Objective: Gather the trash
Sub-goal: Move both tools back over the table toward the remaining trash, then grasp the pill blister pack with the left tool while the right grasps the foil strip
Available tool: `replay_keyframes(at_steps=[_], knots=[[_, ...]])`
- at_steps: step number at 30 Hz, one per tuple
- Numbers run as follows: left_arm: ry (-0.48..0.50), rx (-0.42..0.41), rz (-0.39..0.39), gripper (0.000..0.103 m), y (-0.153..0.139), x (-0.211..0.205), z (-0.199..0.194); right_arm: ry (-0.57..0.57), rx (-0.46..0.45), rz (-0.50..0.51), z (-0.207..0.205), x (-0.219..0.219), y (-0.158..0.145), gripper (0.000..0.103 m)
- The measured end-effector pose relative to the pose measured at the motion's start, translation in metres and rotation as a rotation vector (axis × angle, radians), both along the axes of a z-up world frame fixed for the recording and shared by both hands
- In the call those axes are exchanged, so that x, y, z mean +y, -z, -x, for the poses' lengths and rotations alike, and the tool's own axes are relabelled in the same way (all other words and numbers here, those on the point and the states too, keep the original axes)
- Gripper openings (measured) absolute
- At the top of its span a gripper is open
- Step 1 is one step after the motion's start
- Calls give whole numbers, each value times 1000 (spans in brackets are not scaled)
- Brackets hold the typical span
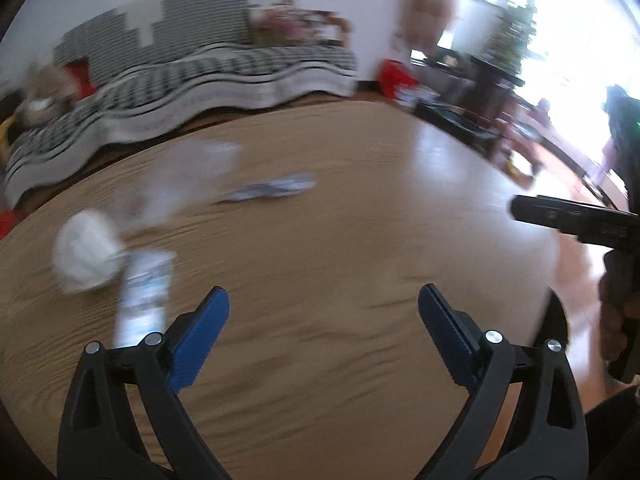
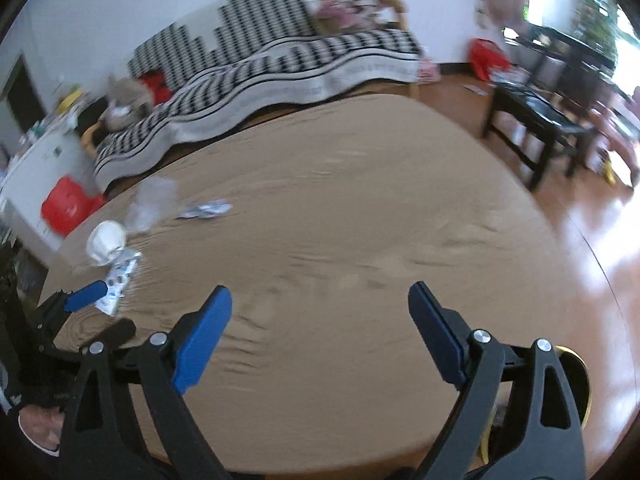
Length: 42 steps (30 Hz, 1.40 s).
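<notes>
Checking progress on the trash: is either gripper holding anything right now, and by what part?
Nothing is held. The left gripper and right gripper are both open and empty.

Matt wood-grain table; crumpled white paper and glossy wrapper being seen beyond the left tongs.

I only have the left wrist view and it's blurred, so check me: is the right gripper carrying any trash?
Observer: No. The right gripper is open, with only bare table showing between its fingers.
Operator: Anything on the floor off the table's far left?
Observer: A red thing, too blurred to name, beside a white cabinet.
Operator: What's under the right gripper?
Observer: A dark round thing with a yellow rim, mostly hidden.
</notes>
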<state>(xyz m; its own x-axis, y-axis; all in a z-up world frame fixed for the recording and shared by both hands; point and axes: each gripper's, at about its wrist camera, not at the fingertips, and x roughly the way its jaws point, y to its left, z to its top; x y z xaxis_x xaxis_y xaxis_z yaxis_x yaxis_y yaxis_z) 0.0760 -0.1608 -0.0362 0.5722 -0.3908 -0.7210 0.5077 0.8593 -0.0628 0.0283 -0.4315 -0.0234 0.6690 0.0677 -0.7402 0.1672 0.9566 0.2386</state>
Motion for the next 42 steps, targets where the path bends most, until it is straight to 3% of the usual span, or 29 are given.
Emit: replay_keyframes(at_steps=[6,10,18,24,28,30,31,32,34,36,38,42], knots=[[-146,32,1,93,16,83,-30,-109,7,30,-62,75,11,87],[-174,62,-7,93,27,101,-49,-166,20,82,-92,106,27,87],[-167,138,-7,93,52,100,-71,-247,70,178,-152,140,60,87],[-161,142,-3,91,53,99,-78,-288,80,260,-195,157,73,87],[-156,121,-38,71,53,93,-78,-325,92,275,-216,157,77,90],[-156,116,-42,57,52,93,-78,-352,92,255,-225,154,78,91],[-163,114,-44,43,52,93,-79,-366,97,232,-227,151,80,91],[-166,114,-44,30,51,94,-79,-375,92,230,-228,150,79,87],[-174,128,-28,31,50,95,-79,-396,75,227,-225,151,74,56],[-179,138,-22,30,50,96,-79,-417,72,217,-220,154,71,32],[-175,145,-23,30,49,94,-78,-438,78,210,-212,158,70,15],[-163,157,-27,30,48,88,-72,-450,87,208,-192,165,69,15]])
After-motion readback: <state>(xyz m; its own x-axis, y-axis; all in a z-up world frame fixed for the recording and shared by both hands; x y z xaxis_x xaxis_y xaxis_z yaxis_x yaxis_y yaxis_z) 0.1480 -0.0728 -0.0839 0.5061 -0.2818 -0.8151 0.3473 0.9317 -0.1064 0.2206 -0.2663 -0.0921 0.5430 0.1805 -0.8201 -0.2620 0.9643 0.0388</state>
